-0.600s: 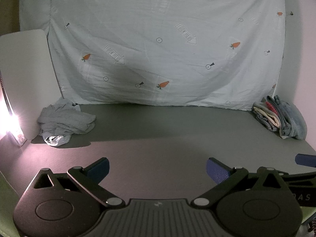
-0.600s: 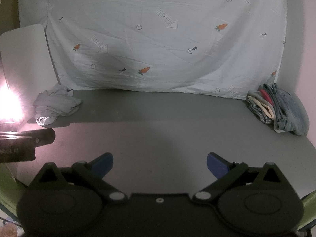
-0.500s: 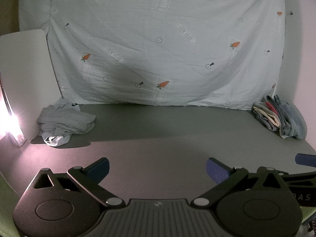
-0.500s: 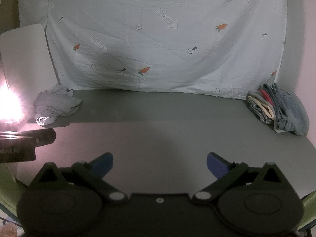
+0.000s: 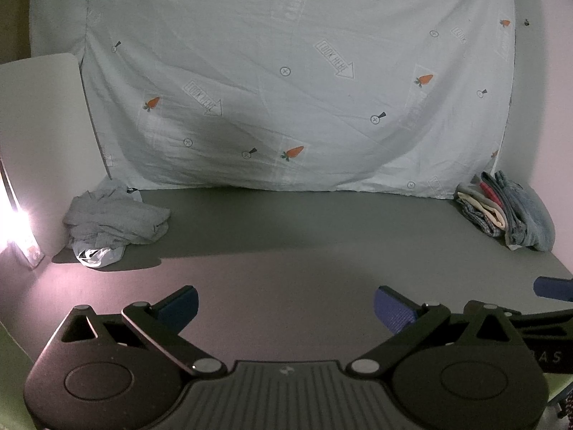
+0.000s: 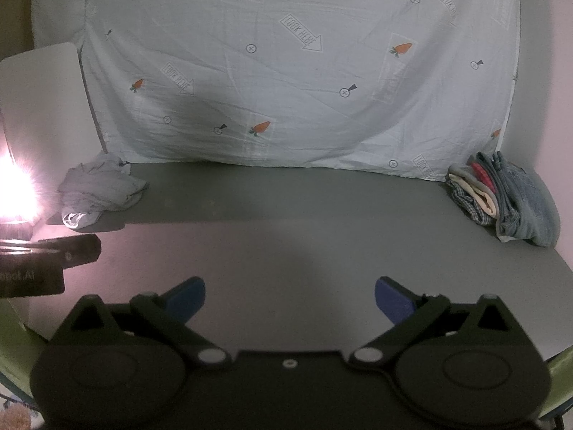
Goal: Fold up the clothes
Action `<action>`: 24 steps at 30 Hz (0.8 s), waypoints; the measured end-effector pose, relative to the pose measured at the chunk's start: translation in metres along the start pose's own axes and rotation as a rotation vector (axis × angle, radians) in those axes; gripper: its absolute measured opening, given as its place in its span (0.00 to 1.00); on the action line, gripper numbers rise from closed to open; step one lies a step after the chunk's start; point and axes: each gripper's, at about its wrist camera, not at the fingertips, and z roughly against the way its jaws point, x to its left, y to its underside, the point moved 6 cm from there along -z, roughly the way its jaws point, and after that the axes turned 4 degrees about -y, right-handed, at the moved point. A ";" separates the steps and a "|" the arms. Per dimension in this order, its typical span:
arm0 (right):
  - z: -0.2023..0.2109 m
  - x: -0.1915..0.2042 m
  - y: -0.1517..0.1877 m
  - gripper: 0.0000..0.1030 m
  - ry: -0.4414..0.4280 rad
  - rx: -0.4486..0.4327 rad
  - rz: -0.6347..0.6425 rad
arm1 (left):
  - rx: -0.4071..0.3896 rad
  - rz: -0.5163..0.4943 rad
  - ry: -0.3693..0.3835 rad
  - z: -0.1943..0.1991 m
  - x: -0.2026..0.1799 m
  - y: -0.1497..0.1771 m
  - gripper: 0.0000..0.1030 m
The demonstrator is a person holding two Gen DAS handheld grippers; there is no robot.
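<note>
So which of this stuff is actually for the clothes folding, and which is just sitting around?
For the job:
crumpled grey garment
folded clothes stack
left gripper, open
right gripper, open
grey table

Just there:
carrot-print sheet hung behind
bright lamp
white board

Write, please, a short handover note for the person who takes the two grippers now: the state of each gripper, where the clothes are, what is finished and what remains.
Left gripper: open, holds nothing, over the bare grey table.
Right gripper: open, holds nothing, over the same table.
Crumpled grey garment: unfolded, at the far left of the table near the backdrop sheet.
Folded stack: at the far right edge, several pieces, denim outermost.
Done: the stack looks folded.
Left: probably fetch the crumpled garment, spread it, fold it, add it to the stack.
</note>
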 end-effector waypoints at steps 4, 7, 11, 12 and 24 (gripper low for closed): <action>-0.001 0.000 0.001 1.00 -0.003 0.000 0.002 | 0.001 0.000 -0.005 -0.002 -0.001 -0.001 1.00; -0.003 -0.001 0.002 1.00 -0.005 0.001 0.001 | 0.005 0.000 -0.007 -0.004 -0.002 -0.002 1.00; -0.005 -0.001 0.002 1.00 -0.006 0.003 0.003 | 0.007 0.000 -0.009 -0.006 -0.003 -0.003 1.00; -0.005 -0.001 0.002 1.00 -0.006 0.003 0.003 | 0.008 0.000 -0.009 -0.007 -0.003 -0.004 1.00; -0.009 0.000 0.001 1.00 -0.003 0.006 0.005 | 0.011 0.005 -0.005 -0.013 0.001 -0.003 1.00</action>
